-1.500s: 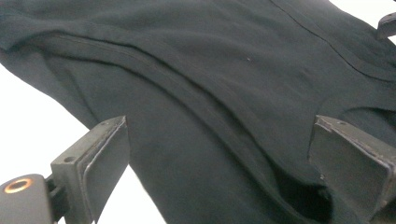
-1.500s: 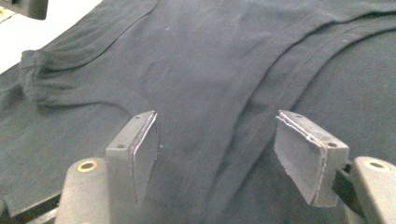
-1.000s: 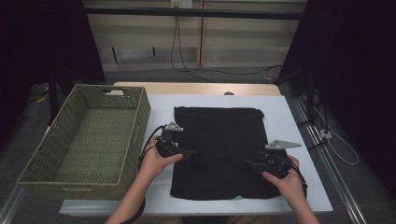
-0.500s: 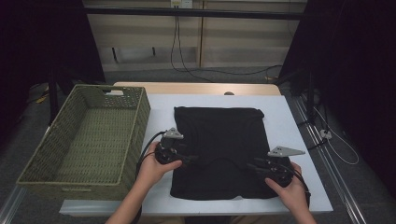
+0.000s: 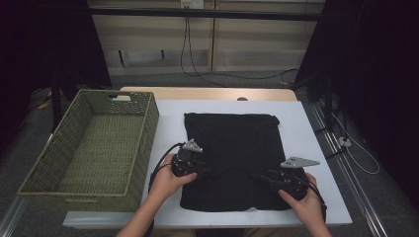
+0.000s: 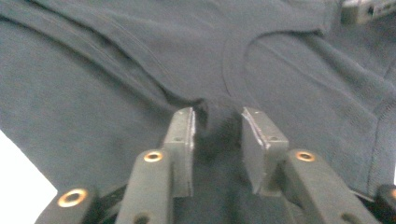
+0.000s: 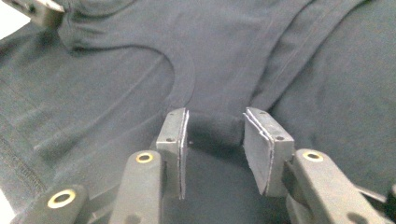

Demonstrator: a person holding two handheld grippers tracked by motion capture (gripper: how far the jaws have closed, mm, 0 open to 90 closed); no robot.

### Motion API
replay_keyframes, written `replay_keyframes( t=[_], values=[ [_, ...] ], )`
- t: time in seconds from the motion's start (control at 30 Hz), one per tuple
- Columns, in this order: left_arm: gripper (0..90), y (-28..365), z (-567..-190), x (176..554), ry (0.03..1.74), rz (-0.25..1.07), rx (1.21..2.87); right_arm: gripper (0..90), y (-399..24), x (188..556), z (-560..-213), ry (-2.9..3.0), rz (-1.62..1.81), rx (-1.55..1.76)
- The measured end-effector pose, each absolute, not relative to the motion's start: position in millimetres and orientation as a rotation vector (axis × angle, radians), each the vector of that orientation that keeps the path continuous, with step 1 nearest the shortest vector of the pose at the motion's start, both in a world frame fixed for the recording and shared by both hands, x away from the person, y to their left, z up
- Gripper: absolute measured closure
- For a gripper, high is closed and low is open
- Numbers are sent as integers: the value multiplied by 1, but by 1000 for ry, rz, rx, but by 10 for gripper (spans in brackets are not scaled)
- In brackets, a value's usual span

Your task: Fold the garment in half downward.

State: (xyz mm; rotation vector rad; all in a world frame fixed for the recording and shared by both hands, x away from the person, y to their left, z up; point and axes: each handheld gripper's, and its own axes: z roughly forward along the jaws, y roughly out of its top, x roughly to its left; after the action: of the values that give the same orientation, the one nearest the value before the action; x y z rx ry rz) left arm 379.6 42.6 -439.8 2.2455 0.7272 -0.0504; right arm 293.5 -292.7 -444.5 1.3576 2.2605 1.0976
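A black T-shirt (image 5: pixel 232 143) lies flat on the white table (image 5: pixel 168 123), its collar toward the near edge. My left gripper (image 5: pixel 205 170) rests on the shirt's left shoulder, my right gripper (image 5: pixel 265 177) on the right shoulder, and they point toward each other. In the left gripper view the jaws (image 6: pixel 218 126) have just been closing and a pucker of shirt cloth (image 6: pixel 219 119) is pinched between the pads. In the right gripper view the jaws (image 7: pixel 212 128) have also just closed further, with a raised fold of the shirt (image 7: pixel 212 126) squeezed between them beside the collar seam.
A large green woven basket (image 5: pixel 148 128) stands on the left, hard against the table's edge. Bare white table runs around the shirt on all sides. Cables trail from both grippers toward the person's hands at the near edge.
The left gripper has slid a little toward the near edge on the shirt. Both pairs of jaws have drawn together, gathering cloth between them. The right hand has stayed put.
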Motion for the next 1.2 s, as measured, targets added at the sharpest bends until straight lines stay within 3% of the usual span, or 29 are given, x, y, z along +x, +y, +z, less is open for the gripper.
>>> replay_keyframes(
  t=[0.27,0.33,0.37,0.5,1.2],
  values=[
    [800,38,-446,376,707,-79,2305,650,-291,299,-448,2276,1084,1347],
    [810,39,-447,375,711,-78,2306,697,-292,301,-455,2301,1078,1359],
    [818,39,-446,374,711,-77,2306,774,-294,300,-456,2292,1091,1350],
    [828,40,-446,374,711,-75,2294,853,-301,301,-457,2308,1127,1362],
    [855,52,-417,376,700,-93,2193,872,-307,290,-426,2258,1264,1297]
  ],
)
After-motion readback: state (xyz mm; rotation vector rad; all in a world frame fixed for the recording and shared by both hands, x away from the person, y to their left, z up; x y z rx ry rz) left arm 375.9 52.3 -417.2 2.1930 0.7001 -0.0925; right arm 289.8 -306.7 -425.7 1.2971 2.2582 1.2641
